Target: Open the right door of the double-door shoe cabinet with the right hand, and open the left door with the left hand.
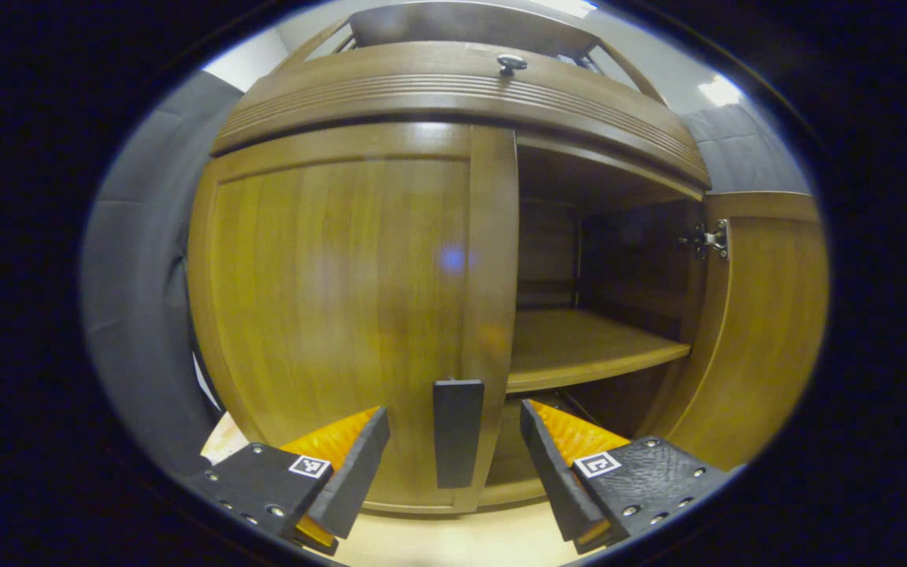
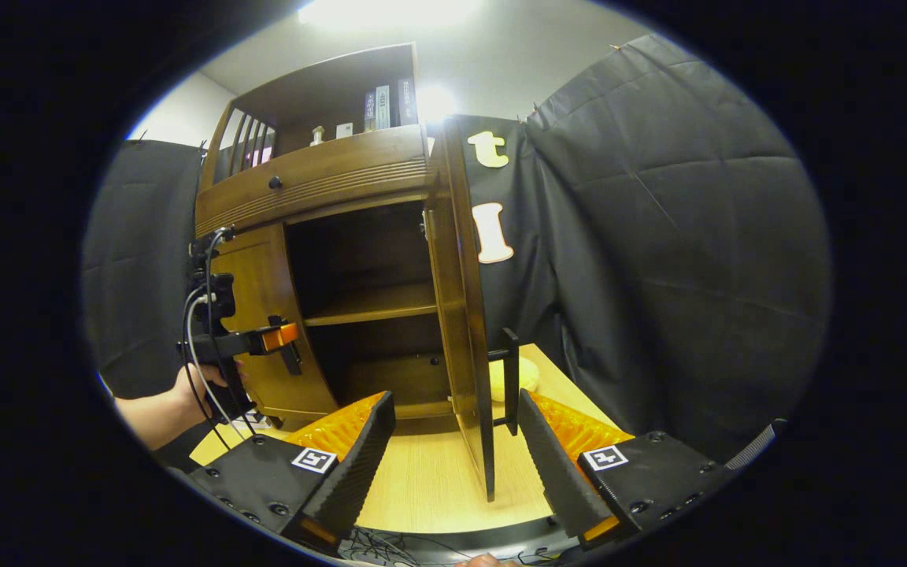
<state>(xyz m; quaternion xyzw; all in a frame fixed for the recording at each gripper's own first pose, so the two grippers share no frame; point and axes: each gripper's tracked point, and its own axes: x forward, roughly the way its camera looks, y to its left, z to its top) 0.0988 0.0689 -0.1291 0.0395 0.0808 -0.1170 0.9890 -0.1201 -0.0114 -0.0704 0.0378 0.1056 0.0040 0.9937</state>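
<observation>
Warm brown wood fills my sight: the double-door shoe cabinet (image 1: 453, 94) stands on the pale wooden tabletop (image 2: 430, 480), with a grooved cornice band along its top and a small dark round knob (image 1: 511, 63) above it. Its left door (image 1: 343, 315), a glossy flat panel in a plain frame, is closed, and its black upright bar handle (image 1: 457, 433) sits on the inner edge, low down. My left gripper (image 1: 453, 457) has its black, orange-backed fingers spread wide to either side of that handle, touching neither face of it.

The right door (image 2: 465, 331) stands swung wide, seen almost edge-on in the right gripper view, with a metal hinge (image 1: 709, 239) at its upper inner corner. Inside the open half I see a dark cavity crossed by one lighter wooden shelf (image 1: 579, 346). The right door's own black bar handle (image 2: 510, 378) hangs on its outer face. My right gripper (image 2: 453, 465) is released too, fingers parted, the door's lower edge between them but apart from both. In that view my left gripper sits farther off at the closed door, held by my hand (image 2: 186, 394).
</observation>
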